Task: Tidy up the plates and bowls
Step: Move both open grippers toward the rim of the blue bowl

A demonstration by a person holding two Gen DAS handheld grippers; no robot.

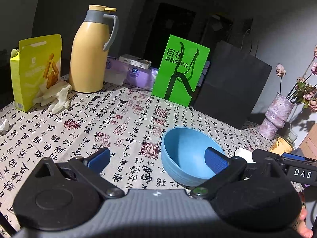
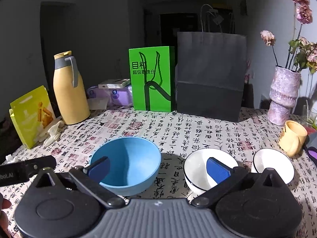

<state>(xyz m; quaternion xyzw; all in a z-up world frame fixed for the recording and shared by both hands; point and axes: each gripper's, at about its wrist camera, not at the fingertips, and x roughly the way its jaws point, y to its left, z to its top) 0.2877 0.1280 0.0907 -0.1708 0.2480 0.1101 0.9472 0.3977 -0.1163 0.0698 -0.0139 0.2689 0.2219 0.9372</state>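
A blue bowl (image 1: 186,154) (image 2: 128,162) stands upright on the calligraphy tablecloth (image 1: 118,119). My left gripper (image 1: 157,159) is open, its right pad (image 1: 216,161) in front of the blue bowl's inside and its left pad (image 1: 99,158) over bare cloth. Right of the blue bowl stand two white bowls with dark rims, one (image 2: 198,168) near and one (image 2: 273,164) further right. My right gripper (image 2: 158,169) is open too. Its left pad (image 2: 99,168) overlaps the blue bowl and its right pad (image 2: 218,169) overlaps the nearer white bowl. Neither gripper holds anything.
Along the back stand a yellow snack box (image 1: 35,69), white gloves (image 1: 55,97), a yellow thermos (image 1: 91,49), tissue packs (image 2: 116,95), a green bag (image 1: 180,69), a black paper bag (image 1: 231,87) and a vase with dried flowers (image 2: 285,95). A yellow cup (image 2: 293,136) sits right.
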